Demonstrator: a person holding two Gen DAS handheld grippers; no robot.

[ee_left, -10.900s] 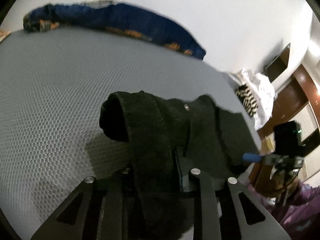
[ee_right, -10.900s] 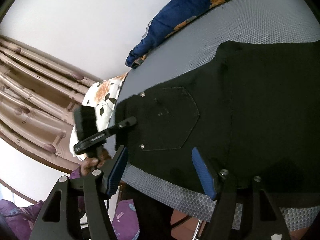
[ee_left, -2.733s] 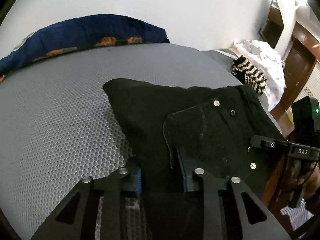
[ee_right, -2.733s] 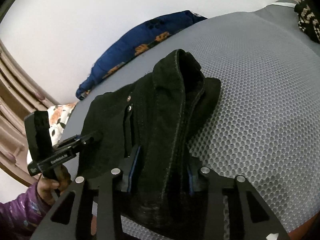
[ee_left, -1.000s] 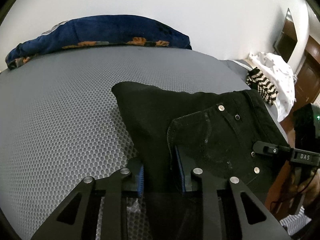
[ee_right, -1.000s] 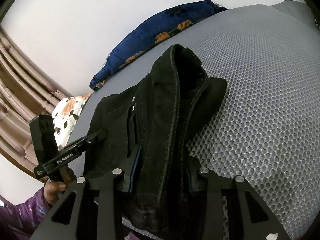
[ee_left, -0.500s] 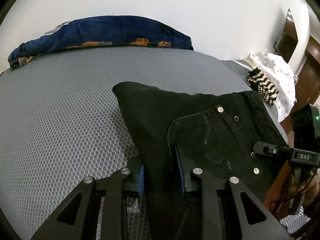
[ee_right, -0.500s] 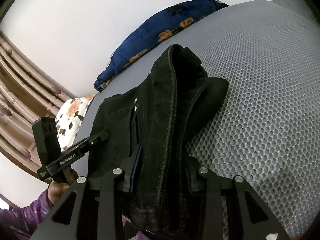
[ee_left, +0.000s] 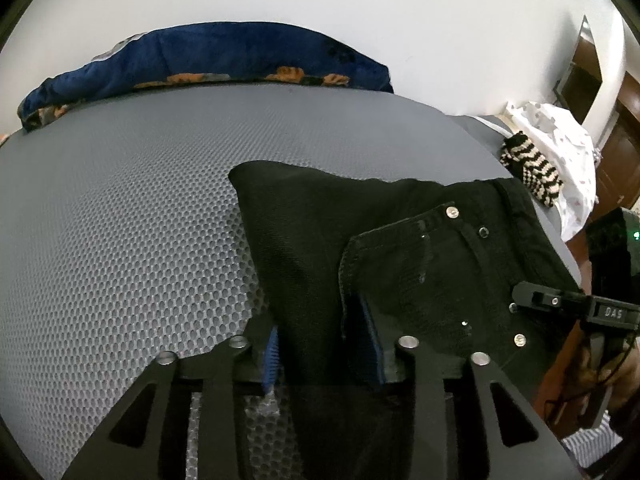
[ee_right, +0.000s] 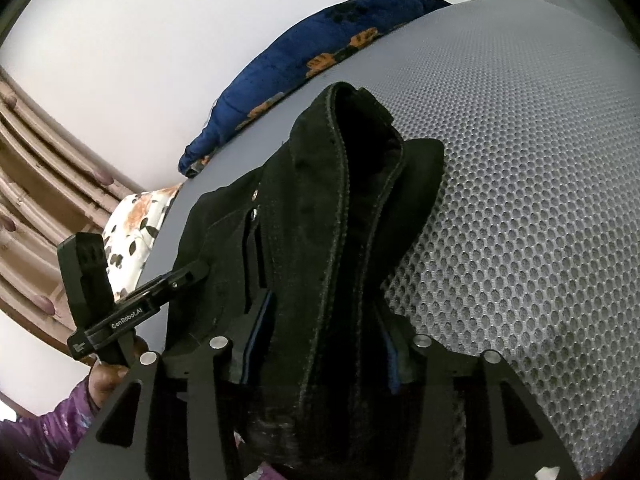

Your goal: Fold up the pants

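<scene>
We find the left gripper (ee_left: 324,350) and right gripper (ee_right: 324,356) with jaws just eased apart, loosening on the folded black denim pants (ee_left: 400,248) lying at the near edge of the grey mesh bed (ee_left: 120,240); judged release step, next calls for clean withdrawal.

pants (ee_left: 400,248): matt black denim, coarse weave, shiny metal rivets; mattress cover (ee_left: 120,240): grey honeycomb mesh cloth, rough; blanket (ee_left: 208,56): blue plush, soft nap; left gripper (ee_left: 324,348) & right gripper (ee_right: 320,344): matt black plastic, blue ribbed rubber pads, bright steel pins
</scene>
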